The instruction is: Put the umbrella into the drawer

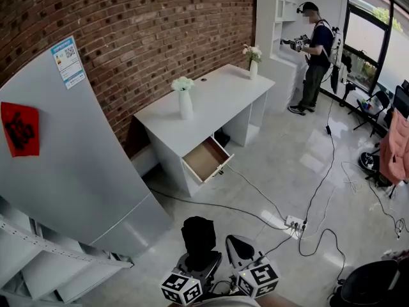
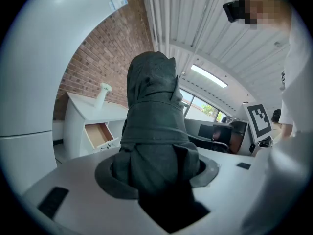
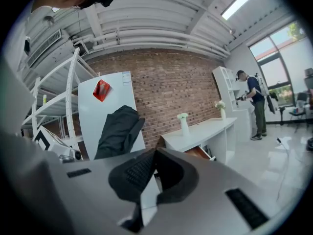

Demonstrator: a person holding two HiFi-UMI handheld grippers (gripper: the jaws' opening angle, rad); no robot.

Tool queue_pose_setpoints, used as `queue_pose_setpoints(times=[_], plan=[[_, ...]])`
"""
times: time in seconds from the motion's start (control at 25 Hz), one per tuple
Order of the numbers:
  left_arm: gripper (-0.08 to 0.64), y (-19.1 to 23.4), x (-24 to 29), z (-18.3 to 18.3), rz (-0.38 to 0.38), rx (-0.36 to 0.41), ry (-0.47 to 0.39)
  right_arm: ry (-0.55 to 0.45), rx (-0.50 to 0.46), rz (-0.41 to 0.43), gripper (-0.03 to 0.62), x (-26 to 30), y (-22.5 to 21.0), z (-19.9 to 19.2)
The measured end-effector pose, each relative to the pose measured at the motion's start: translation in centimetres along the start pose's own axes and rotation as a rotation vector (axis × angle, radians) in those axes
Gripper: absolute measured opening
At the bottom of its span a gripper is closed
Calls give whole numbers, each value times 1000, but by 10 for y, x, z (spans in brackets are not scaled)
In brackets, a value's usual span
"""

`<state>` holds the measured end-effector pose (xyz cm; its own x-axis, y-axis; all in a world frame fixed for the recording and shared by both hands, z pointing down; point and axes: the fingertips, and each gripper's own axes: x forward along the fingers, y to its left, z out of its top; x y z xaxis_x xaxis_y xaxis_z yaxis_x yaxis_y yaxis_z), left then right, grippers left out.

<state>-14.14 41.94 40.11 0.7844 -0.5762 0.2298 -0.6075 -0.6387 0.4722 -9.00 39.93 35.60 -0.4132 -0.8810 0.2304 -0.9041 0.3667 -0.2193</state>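
- Left gripper (image 2: 156, 177): fingers clamped on folded dark-grey fabric umbrella (image 2: 154, 116) — well short of white bench (image 1: 217, 91).
- Right gripper (image 3: 152, 168): fingers together, empty.
- Approach open wood-lined drawer (image 1: 204, 160) squarely — lower it in lengthwise.

Lab-like office space: brick wall (image 1: 160, 31), white desk (image 1: 217, 91), loose floor cables (image 1: 211, 204), power strip (image 1: 294, 222).

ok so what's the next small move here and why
Probably carry it forward toward the white desk. The left gripper is shut on the folded umbrella, and the open drawer lies well ahead across the floor, likely too far to reach from here.
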Motion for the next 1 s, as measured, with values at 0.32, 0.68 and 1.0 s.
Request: queue_pose_setpoints(times=[0.32,0.68,1.0], plan=[[238,-7,-3,-4,32,-6,-12,-26,-3,33,17,-9,2,3],[239,-38,7,-26,92,-39,-32,-31,0,41,17,-56,-33,-5],[238,-64,17,-53,103,-37,-5,-34,23,49,17,-79,-58,-19]])
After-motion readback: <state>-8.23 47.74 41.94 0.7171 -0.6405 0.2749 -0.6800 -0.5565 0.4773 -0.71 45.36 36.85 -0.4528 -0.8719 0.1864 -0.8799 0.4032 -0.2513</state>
